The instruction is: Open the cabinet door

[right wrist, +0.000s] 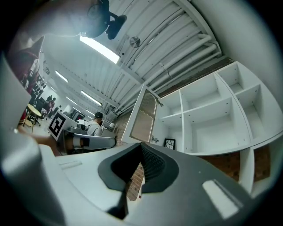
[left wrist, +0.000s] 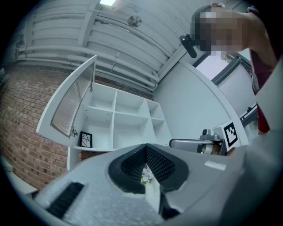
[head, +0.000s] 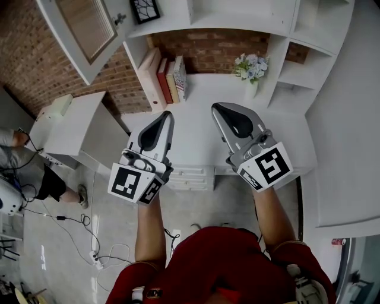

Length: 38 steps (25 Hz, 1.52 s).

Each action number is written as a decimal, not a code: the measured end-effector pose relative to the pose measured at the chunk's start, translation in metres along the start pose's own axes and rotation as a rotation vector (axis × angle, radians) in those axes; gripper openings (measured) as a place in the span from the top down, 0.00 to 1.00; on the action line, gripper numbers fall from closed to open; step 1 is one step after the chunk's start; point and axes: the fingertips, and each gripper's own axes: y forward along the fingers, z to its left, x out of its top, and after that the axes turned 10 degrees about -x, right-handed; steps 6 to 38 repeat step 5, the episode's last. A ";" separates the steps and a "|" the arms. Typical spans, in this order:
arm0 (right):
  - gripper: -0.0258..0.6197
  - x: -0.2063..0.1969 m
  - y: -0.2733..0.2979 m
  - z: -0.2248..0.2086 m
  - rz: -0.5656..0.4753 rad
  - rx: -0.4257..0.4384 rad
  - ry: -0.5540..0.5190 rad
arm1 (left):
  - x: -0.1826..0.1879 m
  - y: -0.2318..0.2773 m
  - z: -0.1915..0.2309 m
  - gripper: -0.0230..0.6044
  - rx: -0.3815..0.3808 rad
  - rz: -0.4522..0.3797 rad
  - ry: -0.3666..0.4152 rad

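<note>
Judging the white-framed, mesh-panelled cabinet door already swung wide at the upper left corner of the white shelving, I'd keep both tools clear of it. The left gripper and right gripper hang closed and empty over the white desk. Books and a flower vase line its back edge, with a brick wall behind.

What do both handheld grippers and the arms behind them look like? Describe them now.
The left gripper and right gripper are grey tapered shells with black ribbed pads, each carrying a white cube with black square markers. The person wears a red shirt, forearms bare.
</note>
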 end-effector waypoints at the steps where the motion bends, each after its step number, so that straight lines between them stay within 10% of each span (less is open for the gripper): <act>1: 0.94 0.000 0.000 0.000 0.000 -0.001 0.002 | 0.000 0.000 0.000 0.95 -0.001 0.000 0.001; 38: 0.94 -0.002 -0.001 -0.001 0.000 -0.005 0.008 | 0.000 -0.001 0.001 0.95 -0.001 0.003 0.003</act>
